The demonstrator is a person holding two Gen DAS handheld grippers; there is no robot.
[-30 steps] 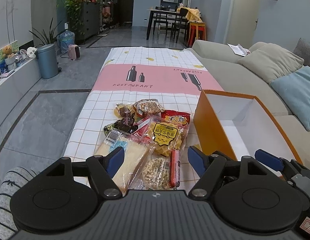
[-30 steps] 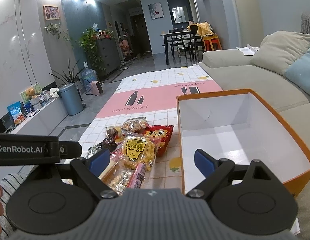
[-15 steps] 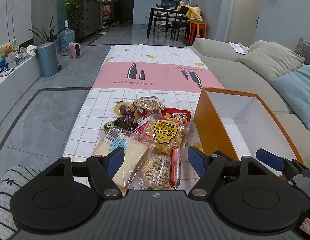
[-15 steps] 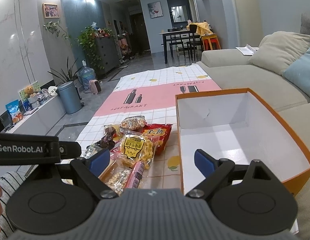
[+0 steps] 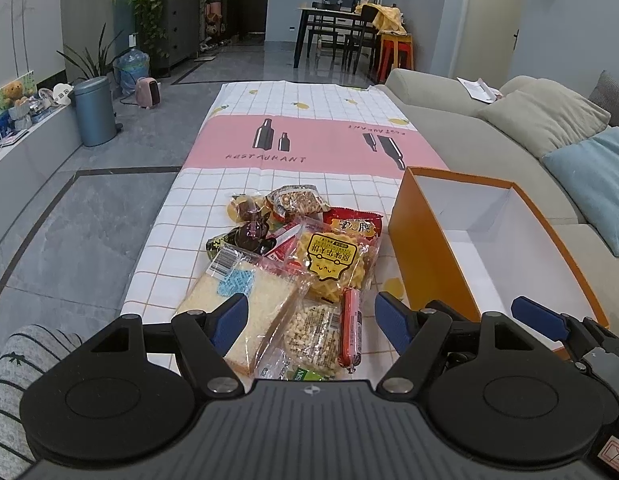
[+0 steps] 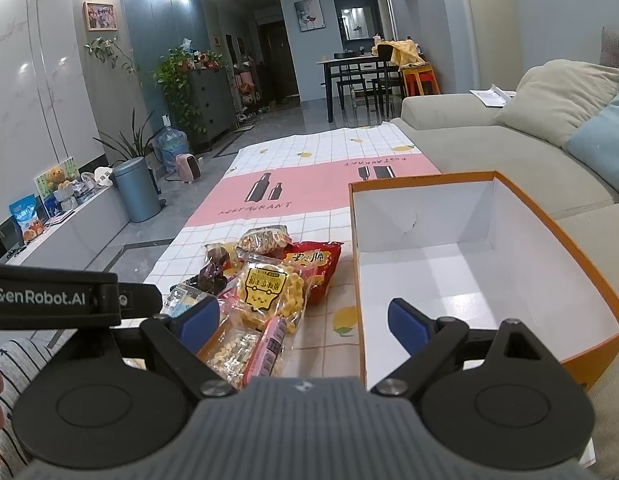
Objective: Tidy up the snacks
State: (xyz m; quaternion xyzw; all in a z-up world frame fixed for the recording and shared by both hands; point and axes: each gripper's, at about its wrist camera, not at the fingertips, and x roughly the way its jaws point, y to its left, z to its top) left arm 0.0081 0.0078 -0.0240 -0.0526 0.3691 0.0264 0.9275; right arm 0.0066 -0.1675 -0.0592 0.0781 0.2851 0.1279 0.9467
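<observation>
My left fingers [image 5: 311,316] are wide apart and hold nothing, and my right fingers [image 6: 303,322] are the same. Just beyond lies the snack pile [image 5: 301,264] on the bench [image 5: 309,104]. To its right stands the orange box [image 6: 465,268], open and white inside.

Snack packets [image 5: 305,264] lie heaped on the tablecloth [image 5: 309,136], just left of the box [image 5: 489,248]
</observation>
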